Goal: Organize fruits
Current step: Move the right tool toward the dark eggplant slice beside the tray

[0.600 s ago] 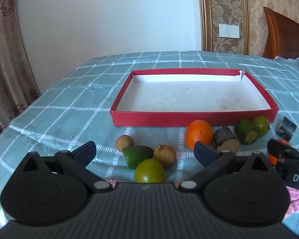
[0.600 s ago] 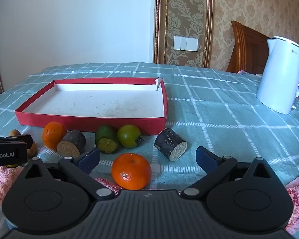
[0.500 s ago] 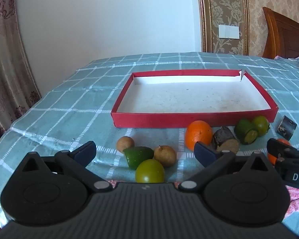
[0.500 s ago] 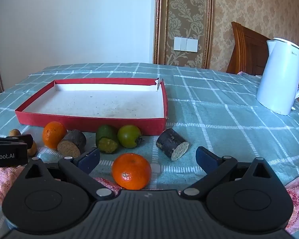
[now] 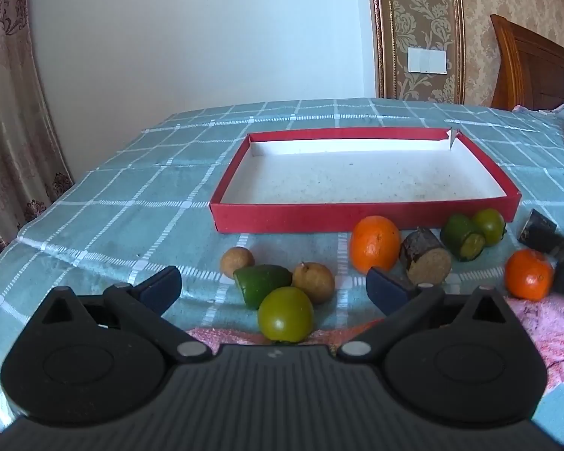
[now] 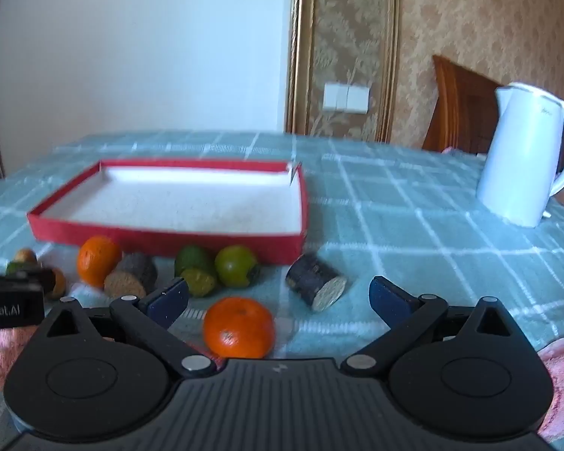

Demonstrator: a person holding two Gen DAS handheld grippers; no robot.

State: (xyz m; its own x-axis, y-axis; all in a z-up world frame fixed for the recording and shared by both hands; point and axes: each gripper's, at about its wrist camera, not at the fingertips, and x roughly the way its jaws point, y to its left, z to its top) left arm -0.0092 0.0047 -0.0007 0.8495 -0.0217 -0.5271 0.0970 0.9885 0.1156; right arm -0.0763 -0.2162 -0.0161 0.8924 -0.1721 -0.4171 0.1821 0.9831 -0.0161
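Observation:
A shallow red tray (image 5: 357,216) (image 6: 161,238) with a bare white floor lies on the checked cloth. Fruit is strewn in front of it. My left gripper (image 5: 272,287) is open, and between its fingers, untouched, lie a green round fruit (image 5: 285,314), a green cut piece (image 5: 261,283) and two small brown fruits (image 5: 314,282). Further right are an orange (image 5: 374,242), a dark cut stalk piece (image 5: 425,255) and two green fruits (image 5: 464,235). My right gripper (image 6: 278,298) is open around a second orange (image 6: 238,327), not pressing it. Another dark stalk piece (image 6: 316,282) lies beyond.
A white kettle (image 6: 526,154) stands on the cloth at the right. A wooden chair back (image 6: 458,105) rises behind the table. A curtain (image 5: 11,112) hangs at the left. A pink towel (image 5: 545,323) lies along the near edge of the table.
Both grippers have tilted and drawn back a little, so the tray and fruit sit lower in both views. The right wrist view is blurred by motion. Nothing was taken hold of.

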